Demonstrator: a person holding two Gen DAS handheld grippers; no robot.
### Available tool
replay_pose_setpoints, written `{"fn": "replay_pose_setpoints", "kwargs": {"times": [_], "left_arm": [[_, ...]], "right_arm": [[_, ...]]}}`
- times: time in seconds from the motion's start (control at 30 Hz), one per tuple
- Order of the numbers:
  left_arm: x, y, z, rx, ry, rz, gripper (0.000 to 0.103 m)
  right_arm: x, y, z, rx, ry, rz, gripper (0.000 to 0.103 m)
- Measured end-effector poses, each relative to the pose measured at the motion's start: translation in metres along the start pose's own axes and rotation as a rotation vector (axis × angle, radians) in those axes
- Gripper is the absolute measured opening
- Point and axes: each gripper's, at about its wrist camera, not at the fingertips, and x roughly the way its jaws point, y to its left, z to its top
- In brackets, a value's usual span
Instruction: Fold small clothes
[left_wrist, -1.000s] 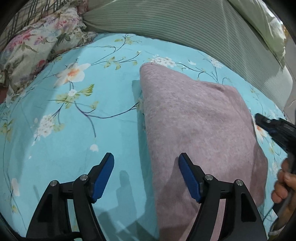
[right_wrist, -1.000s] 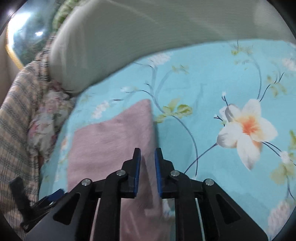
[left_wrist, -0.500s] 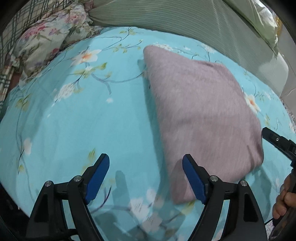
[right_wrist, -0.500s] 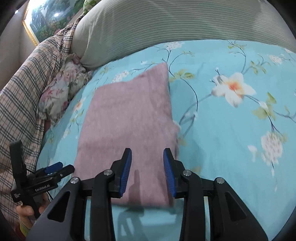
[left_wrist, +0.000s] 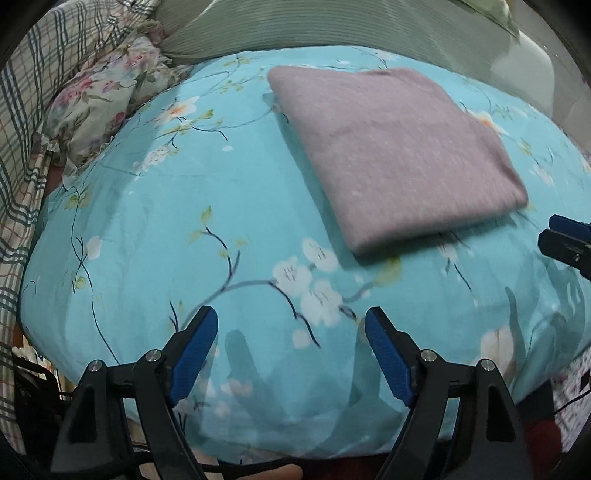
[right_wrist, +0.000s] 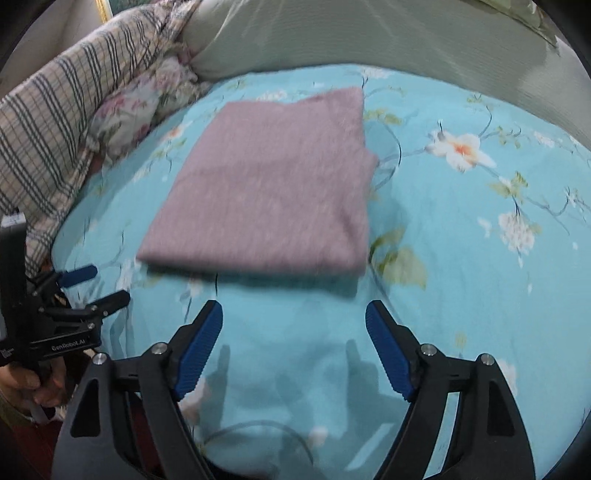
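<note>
A folded mauve garment (left_wrist: 395, 147) is seen lying flat on the turquoise floral bedsheet (left_wrist: 184, 221), in the upper right of the left wrist view and upper centre of the right. The left gripper (left_wrist: 290, 354) is held spread with nothing between its jaws. The right gripper (right_wrist: 293, 349) is opening, also empty, just short of the garment's near edge.

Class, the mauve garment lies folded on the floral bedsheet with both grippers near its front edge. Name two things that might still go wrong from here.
1. The folded mauve garment lies on a soft, rounded floral bedsheet; pressing on the bedding nearby might make the fold slump or slide.
2. The right gripper is opening with nothing between its fingers, and the left gripper stands open and empty. Both are near the garment's front edge, so a careless pass might snag it and undo the fold.
</note>
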Motion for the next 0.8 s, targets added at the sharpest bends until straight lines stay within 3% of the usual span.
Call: {"fn": "replay_pose_setpoints", "kwargs": {"times": [0.23,0.53,0.63,0.8], "left_arm": [[-0.012,0.0,-0.005,0.008,-0.014,-0.006,0.083],[-0.061,-0.001,0.026,0.045,-0.152,0.062,0.088],[-0.068,0.001,0.034,0.023,-0.161,0.104,0.09],[-0.058,0.002,0.042,0.027,-0.132,0.092,0.09]], "right_arm": [[-0.012,0.004,-0.014,-0.002,0.007,0.007,0.085],[-0.04,0.007,0.01,-0.024,-0.057,0.01,0.091],[-0.045,0.012,0.016,-0.047,-0.072,0.031,0.092],[-0.041,0.019,0.021,-0.073,-0.07,0.034,0.093]]}}
